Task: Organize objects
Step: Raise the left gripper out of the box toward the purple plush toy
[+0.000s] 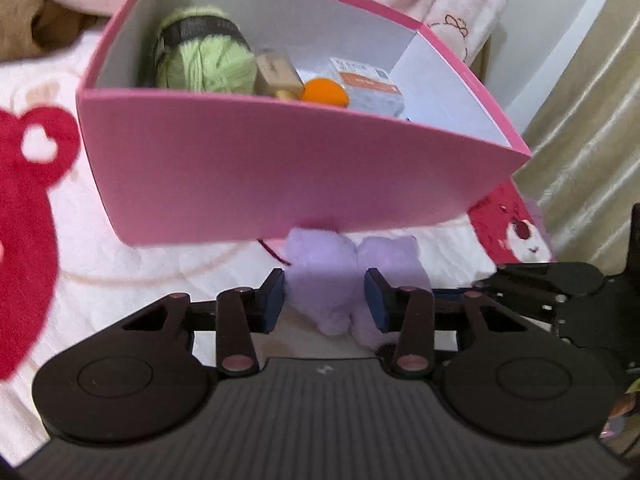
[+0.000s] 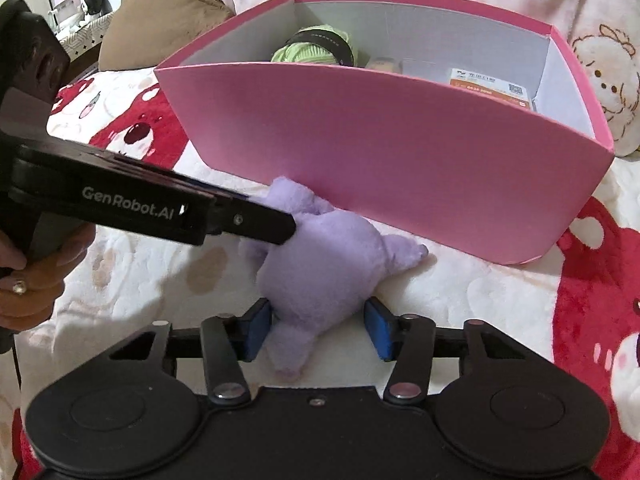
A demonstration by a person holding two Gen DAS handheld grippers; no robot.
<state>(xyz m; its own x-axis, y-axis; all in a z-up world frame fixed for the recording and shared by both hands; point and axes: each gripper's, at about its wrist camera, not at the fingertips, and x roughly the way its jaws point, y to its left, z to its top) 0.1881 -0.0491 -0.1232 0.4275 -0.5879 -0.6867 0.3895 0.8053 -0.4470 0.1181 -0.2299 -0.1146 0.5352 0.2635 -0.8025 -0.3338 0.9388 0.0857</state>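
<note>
Gripping the purple plush toy [image 2: 320,264] from two sides at once, you have it pinned on the bear-print blanket [image 2: 460,292], just in front of the pink box [image 2: 380,148] and touching its near wall.

Your left gripper [image 1: 324,300] straddles one end of the toy, where two rounded lobes sit between its blue fingers [image 1: 274,300]. The pads press on the fur on both sides, so I read this one as clamped on the toy. In the right wrist view it reaches in from the left, its tip buried in the toy.

Your right gripper [image 2: 318,328] takes the other end. Its left pad sinks into the fur; the right pad sits at the very edge of the body, and I cannot tell whether it actually presses. The fingers stand narrowed around the toy rather than wide apart.

A double hold makes sense for something this soft: one pinch would let it droop and snag on the box wall, which is tall on the near side.

Inside the box lie a green yarn ball [image 1: 204,60], a small wooden block [image 1: 276,74], an orange piece [image 1: 324,90] and a printed packet [image 1: 370,86]. Free floor shows at the right end, likely where the toy should go.
</note>
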